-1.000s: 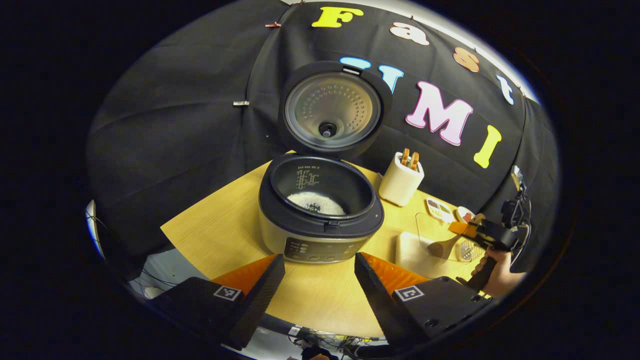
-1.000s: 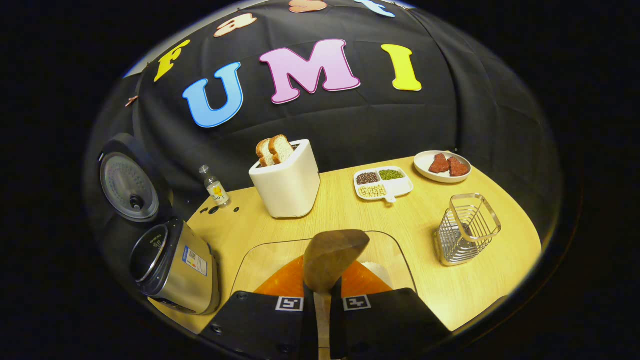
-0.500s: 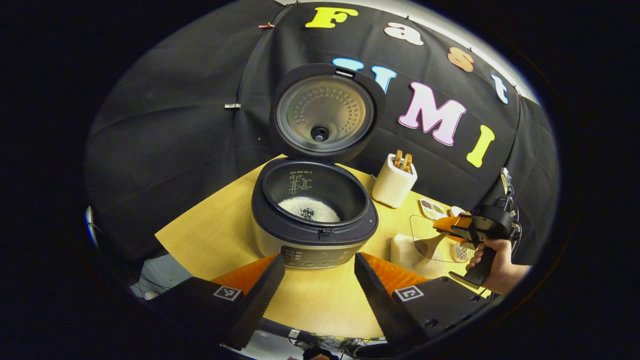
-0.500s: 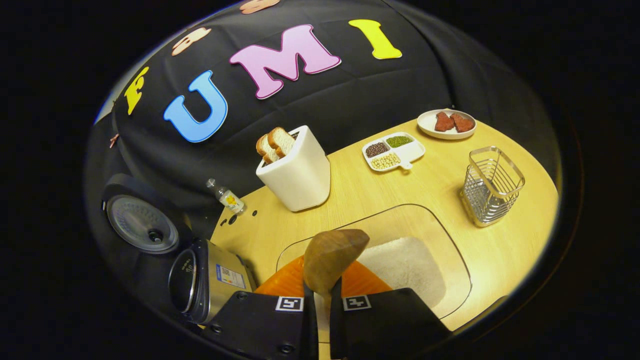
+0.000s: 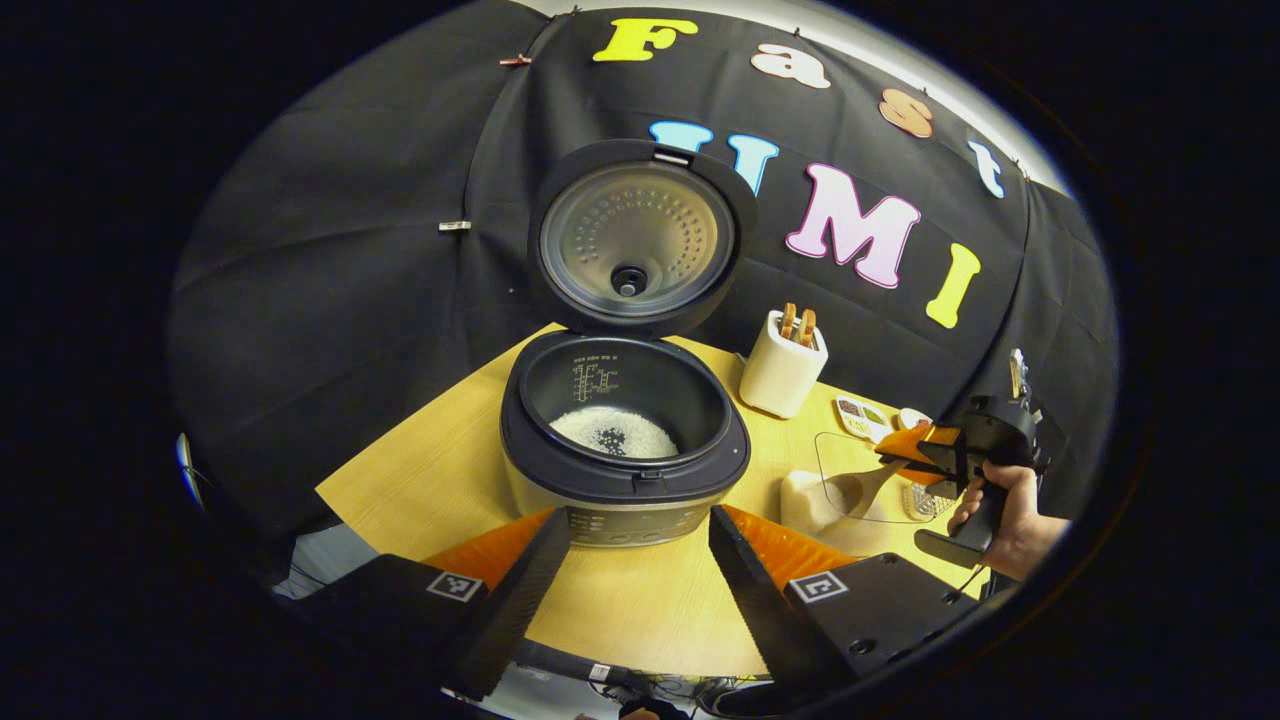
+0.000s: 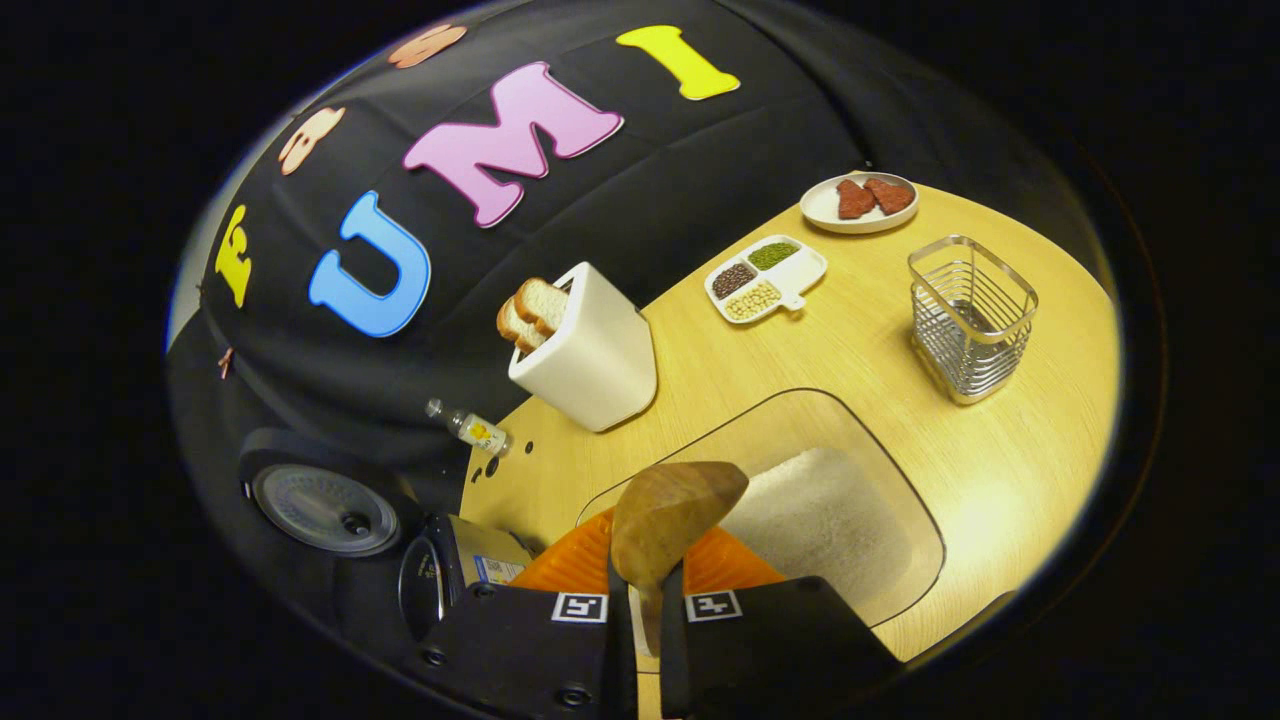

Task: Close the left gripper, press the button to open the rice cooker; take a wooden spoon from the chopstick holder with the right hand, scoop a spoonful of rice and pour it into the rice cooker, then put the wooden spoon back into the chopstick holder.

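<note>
R claw [image 6: 640, 610] tilted further (spoon [image 6: 672, 515] gripped).

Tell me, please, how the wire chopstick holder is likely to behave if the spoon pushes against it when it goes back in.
The chopstick holder is thin open wire with nothing inside, so it is probably light and may slide on the smooth table. It stands taller than its narrow base, so a push near the rim could tip it. The wooden spoon looks rigid and would not soften the contact.

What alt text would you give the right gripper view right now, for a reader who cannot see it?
The right gripper is shut on a wooden spoon above a clear container of rice. Behind stand a white toaster, a divided dish and an empty wire chopstick holder; the open rice cooker sits at left.
</note>
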Tool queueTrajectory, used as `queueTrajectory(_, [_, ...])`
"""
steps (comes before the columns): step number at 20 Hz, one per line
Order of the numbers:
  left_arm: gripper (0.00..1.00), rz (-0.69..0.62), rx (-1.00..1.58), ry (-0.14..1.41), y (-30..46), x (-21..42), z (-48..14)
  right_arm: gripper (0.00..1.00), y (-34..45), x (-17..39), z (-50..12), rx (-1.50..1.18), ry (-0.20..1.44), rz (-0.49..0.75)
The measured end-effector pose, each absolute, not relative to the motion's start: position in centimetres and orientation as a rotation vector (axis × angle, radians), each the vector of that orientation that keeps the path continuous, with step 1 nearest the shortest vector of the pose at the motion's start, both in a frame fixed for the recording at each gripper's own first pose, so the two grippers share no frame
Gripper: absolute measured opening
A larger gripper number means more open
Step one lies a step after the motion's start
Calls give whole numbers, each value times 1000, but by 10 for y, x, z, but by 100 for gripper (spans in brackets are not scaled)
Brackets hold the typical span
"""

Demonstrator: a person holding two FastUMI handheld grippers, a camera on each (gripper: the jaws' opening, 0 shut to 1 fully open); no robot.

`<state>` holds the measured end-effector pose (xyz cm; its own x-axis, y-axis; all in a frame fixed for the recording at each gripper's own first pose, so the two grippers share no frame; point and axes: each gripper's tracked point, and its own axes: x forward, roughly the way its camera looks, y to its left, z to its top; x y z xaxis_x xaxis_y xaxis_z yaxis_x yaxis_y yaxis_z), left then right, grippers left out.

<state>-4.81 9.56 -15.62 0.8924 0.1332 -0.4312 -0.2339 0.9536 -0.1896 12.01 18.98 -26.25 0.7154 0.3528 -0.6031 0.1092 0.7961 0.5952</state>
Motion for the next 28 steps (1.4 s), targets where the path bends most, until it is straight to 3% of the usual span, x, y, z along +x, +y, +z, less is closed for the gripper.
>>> queueTrajectory(7, [95,184,-217,412,96,-49,-149,14,149,133,-246,654,713,78])
queueTrajectory(9, [92,184,-222,406,95,-49,-145,13,143,136,-239,689,712,65])
queueTrajectory(15, [95,184,-229,387,94,-50,-140,13,144,143,-216,843,721,48])
queueTrajectory(20, [95,188,-235,360,101,-54,-132,13,171,145,-184,992,734,88])
queueTrajectory(28, [95,229,-244,318,135,-65,-124,13,274,128,-134,1090,796,273])
